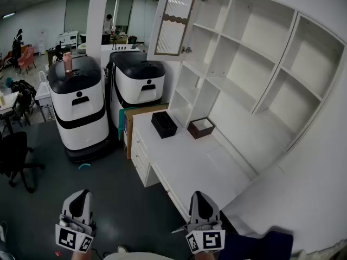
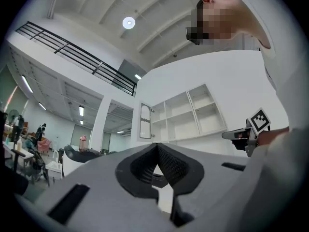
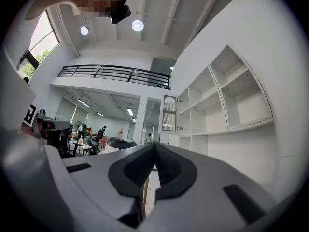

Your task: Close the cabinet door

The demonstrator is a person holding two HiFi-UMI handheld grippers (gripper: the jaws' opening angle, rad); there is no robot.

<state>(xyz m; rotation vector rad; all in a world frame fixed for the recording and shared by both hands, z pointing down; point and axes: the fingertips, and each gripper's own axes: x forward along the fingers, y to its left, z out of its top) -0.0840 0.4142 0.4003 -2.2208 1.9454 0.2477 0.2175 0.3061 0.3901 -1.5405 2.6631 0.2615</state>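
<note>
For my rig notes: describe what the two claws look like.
Left claw and right claw match: pale grey tapered shells with a black inset on top and black ribbed pads inside. Each carries a white cube with black square markers at its rear.

A dark grey floor (image 1: 124,210) spreads beside a white desk (image 1: 195,169) that stands against a white wall (image 1: 322,167). A black office chair (image 1: 13,156) stands at the far left, with a white column (image 1: 97,20) further back. Round ceiling lights (image 3: 137,25) shine above a black balcony railing (image 3: 116,74).
</note>
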